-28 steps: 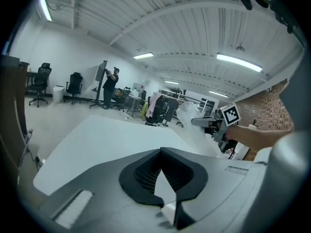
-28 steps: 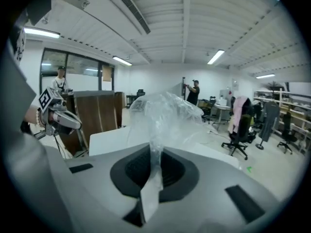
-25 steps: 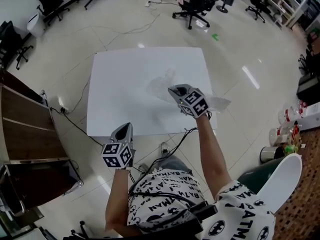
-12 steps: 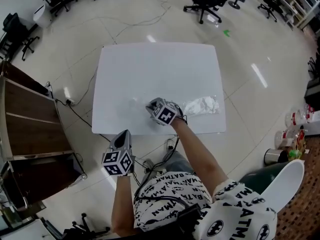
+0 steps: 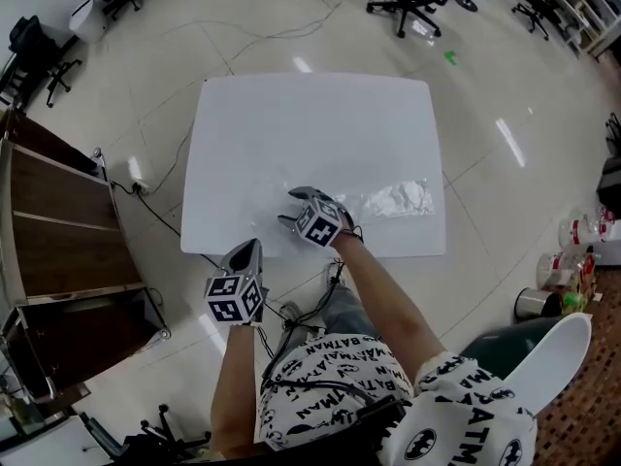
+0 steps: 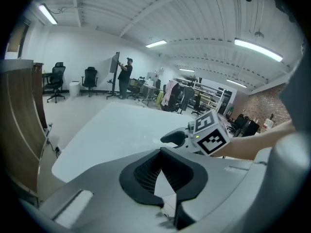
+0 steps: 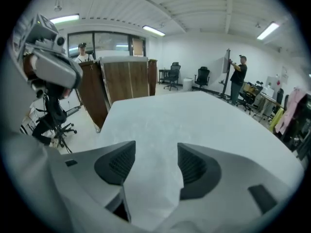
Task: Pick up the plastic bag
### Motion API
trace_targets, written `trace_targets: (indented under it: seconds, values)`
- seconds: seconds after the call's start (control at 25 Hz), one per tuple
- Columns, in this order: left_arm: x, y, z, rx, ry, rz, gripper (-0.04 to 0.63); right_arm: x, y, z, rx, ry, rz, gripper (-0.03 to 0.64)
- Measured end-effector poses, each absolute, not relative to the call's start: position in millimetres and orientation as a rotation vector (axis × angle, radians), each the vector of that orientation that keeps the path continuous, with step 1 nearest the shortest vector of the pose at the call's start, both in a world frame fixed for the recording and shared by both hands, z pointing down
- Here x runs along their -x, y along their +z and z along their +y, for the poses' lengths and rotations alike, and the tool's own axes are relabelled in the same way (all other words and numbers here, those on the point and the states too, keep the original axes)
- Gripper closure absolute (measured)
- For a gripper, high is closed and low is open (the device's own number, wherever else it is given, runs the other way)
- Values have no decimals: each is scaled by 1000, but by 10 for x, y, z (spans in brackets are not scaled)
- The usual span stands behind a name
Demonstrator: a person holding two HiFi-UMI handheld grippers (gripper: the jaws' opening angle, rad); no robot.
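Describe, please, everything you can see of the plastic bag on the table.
The plastic bag is clear, thin and crumpled, with whitish creases. It lies flat, stretched sideways, on the white table, by its near edge toward the right corner, just right of the open right gripper. Nothing grips it; whether the gripper touches it cannot be told.

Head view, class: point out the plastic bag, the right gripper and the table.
plastic bag (image 5: 396, 200): head view, its crumpled middle.
right gripper (image 5: 289, 209): head view, midway between its fingertips.
table (image 5: 291, 124): head view, bare top.
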State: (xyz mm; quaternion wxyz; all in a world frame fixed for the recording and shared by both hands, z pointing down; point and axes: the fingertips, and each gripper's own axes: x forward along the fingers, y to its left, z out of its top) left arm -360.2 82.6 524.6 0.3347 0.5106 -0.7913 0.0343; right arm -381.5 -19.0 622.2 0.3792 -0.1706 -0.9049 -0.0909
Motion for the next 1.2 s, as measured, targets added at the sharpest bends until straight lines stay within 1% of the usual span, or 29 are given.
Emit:
trace_targets:
  seconds: [0.12,0.2,0.24,0.28,0.44,0.52,0.6,0.72,0.84,1.0,1.2]
  values:
    - [3672,5324,552,-1392,131,-2026,589,3551,5868,-470,358,-55,-2462,330]
    - [3784,5406,306,-1433,168,-1994,589,3185,5765,-907,222,75,-2529,334]
    - [3872,5454,178,-1447,185,-1982,589,2954,5762,-1188,124,133,-2545,446]
    - [3972,5512,53,-1457,207,-1971,589,2700,5779,-1486,11,198,-2547,606]
    - [4338,5844,-315,-1481,367,-1890,589,1712,5955,-2627,-499,447,-2424,606]
    - [4447,6002,-382,-1465,425,-1869,589,1345,6052,-3050,-686,478,-2356,606]
    - [4476,6114,-427,-1449,434,-1858,589,1121,6131,-3307,-770,483,-2312,605]
    - [4473,6214,-491,-1443,446,-1829,589,1135,6235,-3441,-734,486,-2283,606]
    - [4432,6406,-597,-1449,507,-1788,589,1079,6410,-3473,-692,410,-2196,604]
    - [4617,6635,-438,-1374,515,-1824,590,1088,6527,-3452,-710,374,-2169,604]
    - [4795,6602,-407,-1330,482,-1874,590,1084,6502,-3476,-684,384,-2205,604]
